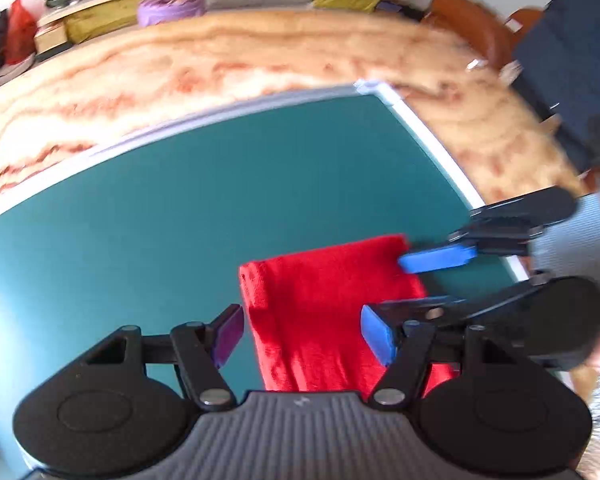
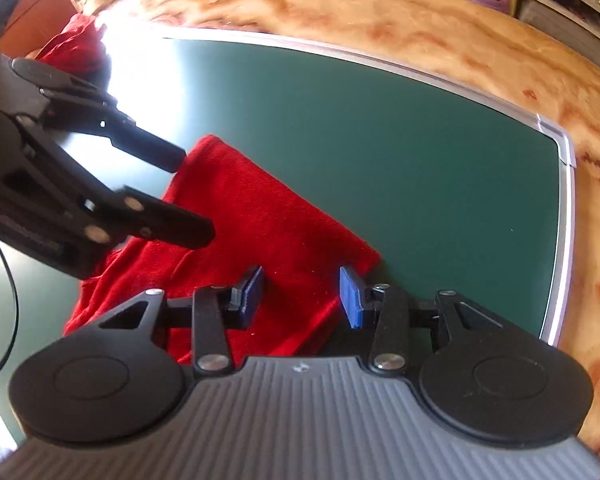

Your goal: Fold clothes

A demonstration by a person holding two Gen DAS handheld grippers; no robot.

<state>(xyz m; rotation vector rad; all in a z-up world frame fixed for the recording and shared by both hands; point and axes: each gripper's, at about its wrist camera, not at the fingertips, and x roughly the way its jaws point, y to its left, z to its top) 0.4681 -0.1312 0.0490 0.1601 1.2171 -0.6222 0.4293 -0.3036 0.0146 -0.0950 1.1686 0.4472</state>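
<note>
Red fabric garment [image 1: 332, 312], folded into a long strip, lies flat on the green mat with a silver frame [image 1: 180, 220], near its right edge, the mat sitting on a marbled tan tabletop [image 1: 220, 52]. Left gripper [image 1: 304, 336] is over the strip's near end, jaws spread wide, nothing held. Right gripper [image 2: 300, 298] sits beside it over the garment's right edge, also spread and empty, blue pads [image 2: 350, 300] clear of the cloth.
</note>
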